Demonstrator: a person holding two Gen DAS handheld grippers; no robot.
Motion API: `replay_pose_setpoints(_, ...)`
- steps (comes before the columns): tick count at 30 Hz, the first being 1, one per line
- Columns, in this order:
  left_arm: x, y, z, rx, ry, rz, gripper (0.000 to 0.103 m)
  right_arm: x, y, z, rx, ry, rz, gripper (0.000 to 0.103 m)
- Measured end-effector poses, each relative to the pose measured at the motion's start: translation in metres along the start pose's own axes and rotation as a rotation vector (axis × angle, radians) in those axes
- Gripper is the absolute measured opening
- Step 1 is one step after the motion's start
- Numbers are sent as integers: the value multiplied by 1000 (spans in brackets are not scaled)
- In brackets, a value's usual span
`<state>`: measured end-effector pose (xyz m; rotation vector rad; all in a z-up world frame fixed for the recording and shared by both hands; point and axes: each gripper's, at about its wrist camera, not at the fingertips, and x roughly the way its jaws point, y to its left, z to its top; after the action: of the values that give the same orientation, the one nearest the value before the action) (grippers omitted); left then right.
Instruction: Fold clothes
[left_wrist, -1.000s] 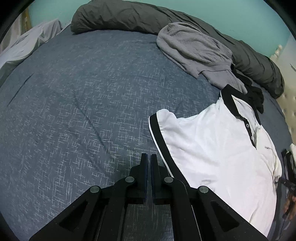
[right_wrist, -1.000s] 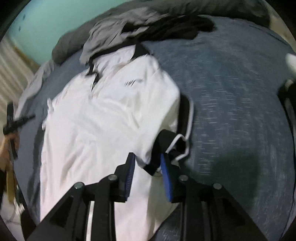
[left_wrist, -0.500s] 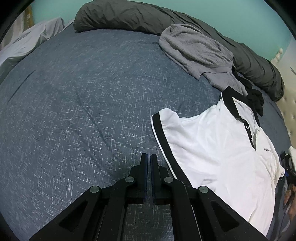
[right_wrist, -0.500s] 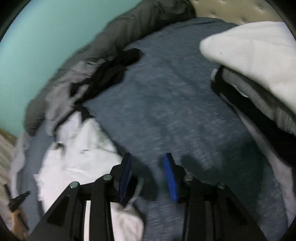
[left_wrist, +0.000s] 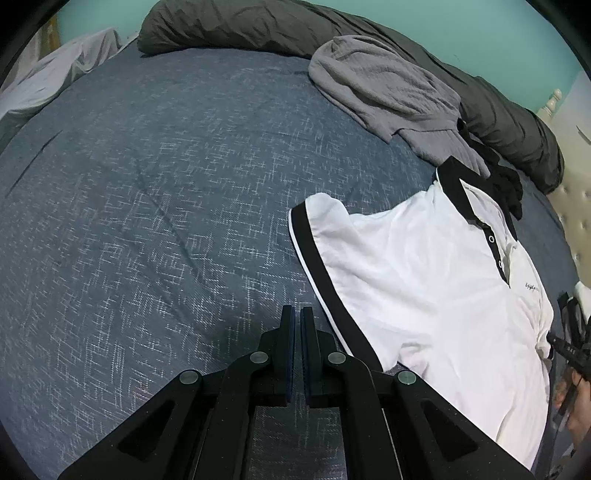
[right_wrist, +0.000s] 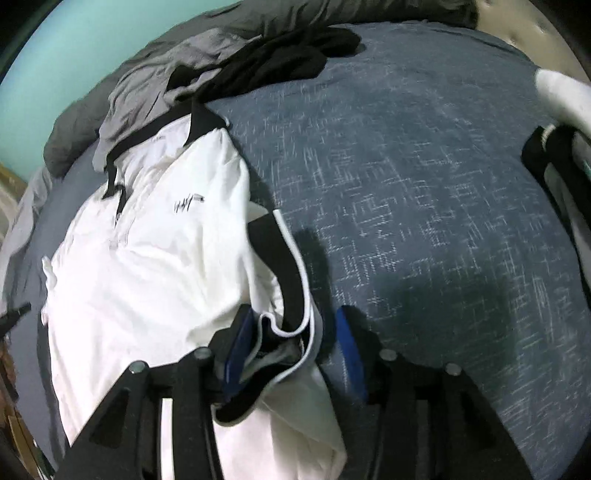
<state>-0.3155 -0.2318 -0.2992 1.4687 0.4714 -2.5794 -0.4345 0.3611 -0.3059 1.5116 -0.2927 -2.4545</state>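
Note:
A white polo shirt (left_wrist: 424, 280) with black collar and black sleeve trim lies face up on the blue-grey bed; it also shows in the right wrist view (right_wrist: 155, 266). My left gripper (left_wrist: 297, 314) is shut and empty, just left of the shirt's black-trimmed sleeve (left_wrist: 314, 254). My right gripper (right_wrist: 295, 325) is open, its jaws wide apart around the bunched black-trimmed sleeve (right_wrist: 291, 295), which lies between the fingers unclamped.
A grey garment (left_wrist: 388, 92) and a black garment (right_wrist: 288, 55) lie beyond the shirt's collar. A dark grey duvet (left_wrist: 258, 26) runs along the far edge. Stacked clothes (right_wrist: 557, 147) sit at the right. The bed (left_wrist: 147, 184) spreads bare to the left.
My right gripper swung away to the right over bare bed, then came back over the shirt's sleeve, jaws open throughout. My left gripper stayed shut and barely moved.

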Motion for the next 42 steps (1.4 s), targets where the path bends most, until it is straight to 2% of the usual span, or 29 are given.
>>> replay_pose_setpoints(4,0,-1,-1,1,1,-4,3,3,6,-5,-22,-2,-1,44)
replay_pose_setpoints(6,1,-1,-2,0,2,-6,3,3,10,-8,-36,-6,0,24)
replay_pose_setpoints(7,1,-1,-2,-1,3,-6,3,0,12,-8,-48,-17,2,21)
replay_pose_setpoints(8,2,-2,-3,-2,5,-7,3,-3,14,-9,-60,-27,4,13)
replay_pose_setpoints(11,3,-3,-4,1,7,-9,3,-13,17,-10,-90,-63,23,8)
replay_pose_setpoints(15,1,-4,-4,3,5,-10,3,-22,21,-7,-116,-111,42,7)
replay_pose_setpoints(20,-2,-3,-2,3,-4,-7,3,-54,11,6,-99,-224,52,7)
replay_pose_setpoints(22,-3,-1,-1,0,-7,-5,3,-69,4,17,-98,-264,29,7)
replay_pose_setpoints(26,-2,-1,-2,-3,-5,-4,3,-89,-17,46,-70,-300,-89,7)
replay_pose_setpoints(37,8,0,1,11,10,3,3,-59,-46,88,-28,-228,-274,7)
replay_pose_setpoints(42,15,4,1,1,19,0,3,-42,-60,78,-12,-152,-310,7)
